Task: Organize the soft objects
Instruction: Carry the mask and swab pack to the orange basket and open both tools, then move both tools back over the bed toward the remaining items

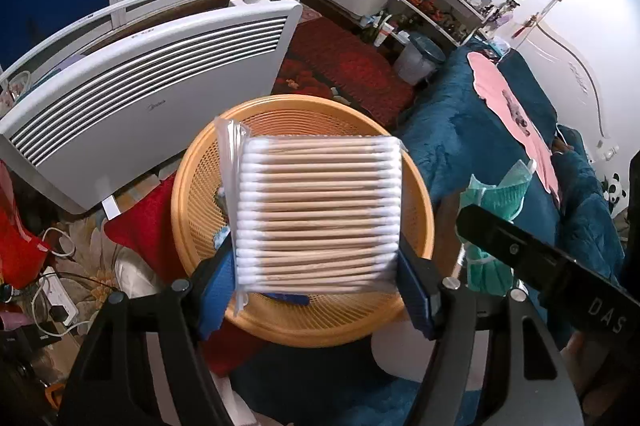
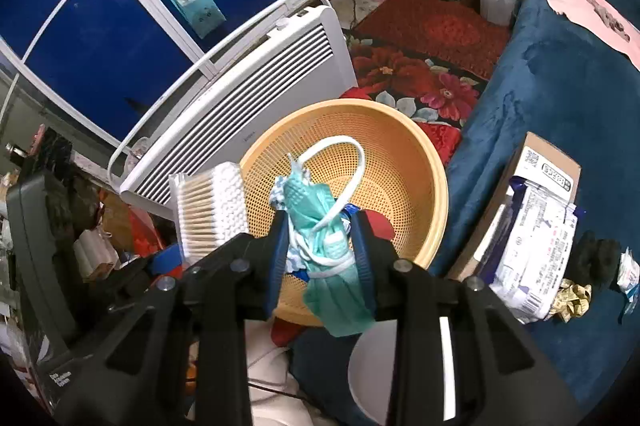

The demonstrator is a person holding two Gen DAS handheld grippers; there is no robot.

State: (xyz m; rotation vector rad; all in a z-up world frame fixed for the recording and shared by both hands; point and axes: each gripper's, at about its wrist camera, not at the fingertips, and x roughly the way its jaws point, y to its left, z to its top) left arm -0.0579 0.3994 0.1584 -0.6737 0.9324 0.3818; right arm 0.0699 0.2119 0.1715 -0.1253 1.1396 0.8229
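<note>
My left gripper [image 1: 316, 274] is shut on a clear pack of cotton swabs [image 1: 320, 214] and holds it flat above the orange mesh basket [image 1: 192, 185]. The pack also shows in the right wrist view [image 2: 210, 209], at the basket's left rim. My right gripper [image 2: 322, 234] is shut on a bundled teal face mask [image 2: 320, 226] with white ear loops, held over the basket [image 2: 404, 165]. In the left wrist view the mask [image 1: 496, 197] and the right gripper's black body [image 1: 540, 266] sit to the right of the basket.
A white panel heater [image 1: 132, 85] stands just behind the basket. A blue blanket [image 2: 560, 85] covers the bed on the right, with a cardboard box [image 2: 548, 161], a wipes pack [image 2: 536, 246], crumpled gold paper [image 2: 572, 302] and a black item [image 2: 596, 258]. A red floral rug [image 2: 424, 37] lies beyond.
</note>
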